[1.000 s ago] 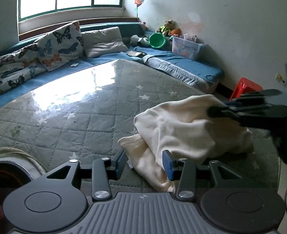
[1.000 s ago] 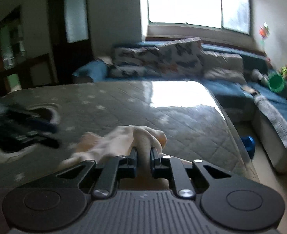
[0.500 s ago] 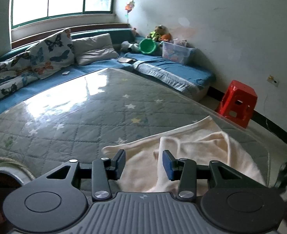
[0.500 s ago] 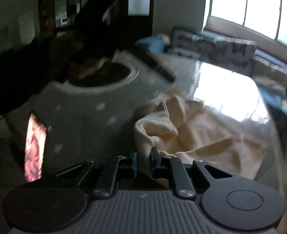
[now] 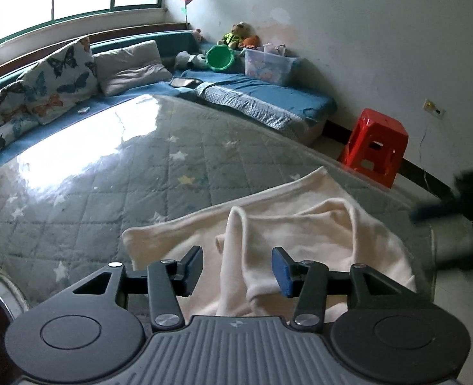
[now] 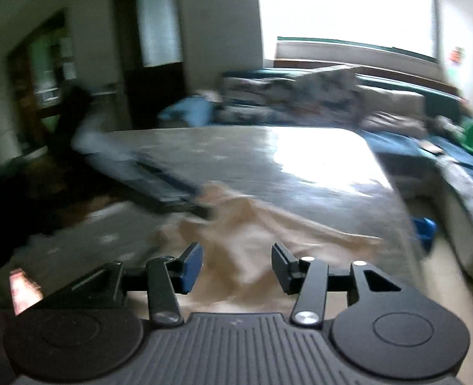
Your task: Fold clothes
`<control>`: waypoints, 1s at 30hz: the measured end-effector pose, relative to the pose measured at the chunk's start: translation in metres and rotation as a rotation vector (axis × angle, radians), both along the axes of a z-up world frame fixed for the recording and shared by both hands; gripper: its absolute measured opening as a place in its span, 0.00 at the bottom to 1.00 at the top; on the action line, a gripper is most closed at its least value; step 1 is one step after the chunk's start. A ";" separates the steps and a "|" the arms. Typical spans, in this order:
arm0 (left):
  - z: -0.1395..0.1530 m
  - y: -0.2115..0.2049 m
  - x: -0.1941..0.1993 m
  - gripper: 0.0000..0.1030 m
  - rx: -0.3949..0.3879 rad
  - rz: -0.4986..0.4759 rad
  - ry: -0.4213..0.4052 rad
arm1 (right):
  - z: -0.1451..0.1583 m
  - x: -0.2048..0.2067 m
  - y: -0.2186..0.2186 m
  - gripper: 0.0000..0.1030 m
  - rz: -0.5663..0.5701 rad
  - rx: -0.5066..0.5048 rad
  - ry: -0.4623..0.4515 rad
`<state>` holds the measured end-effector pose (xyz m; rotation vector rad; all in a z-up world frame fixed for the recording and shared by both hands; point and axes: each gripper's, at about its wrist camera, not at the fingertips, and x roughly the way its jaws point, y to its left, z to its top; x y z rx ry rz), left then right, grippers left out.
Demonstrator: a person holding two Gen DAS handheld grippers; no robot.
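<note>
A cream garment lies spread on the quilted grey mat, near its front right corner. In the left wrist view my left gripper hovers low over the near hem. Its jaws are opening, and a raised ridge of the cloth stands between them without being pinched. In the blurred right wrist view my right gripper is over the garment. Its jaws are opening too, with cloth below the gap and nothing gripped. Each gripper shows as a dark blur in the other's view, the right gripper and the left gripper.
A red plastic stool stands on the floor past the mat's right edge. Butterfly cushions, a green basin and a clear box sit on the blue bench behind. A lit phone screen lies at the near left.
My right gripper has let go of the cloth fold it pinched, and its jaws now stand apart. The bunched garment has been laid out flatter. A cloth ridge now stands between the left jaws.
</note>
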<state>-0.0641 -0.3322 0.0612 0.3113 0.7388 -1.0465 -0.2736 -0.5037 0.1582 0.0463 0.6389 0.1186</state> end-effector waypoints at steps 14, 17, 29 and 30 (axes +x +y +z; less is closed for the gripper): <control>-0.027 0.038 0.021 0.44 0.056 0.128 0.062 | -0.065 0.022 -0.063 0.49 -0.266 0.090 0.134; -0.032 0.032 0.014 0.25 0.064 0.109 0.062 | -0.070 0.025 -0.063 0.48 -0.259 0.096 0.142; -0.032 0.063 0.024 0.04 0.049 0.209 0.025 | -0.080 0.080 -0.013 0.47 -0.126 0.093 0.148; -0.031 0.070 0.028 0.04 0.050 0.230 0.019 | -0.080 0.087 -0.008 0.48 -0.116 0.093 0.148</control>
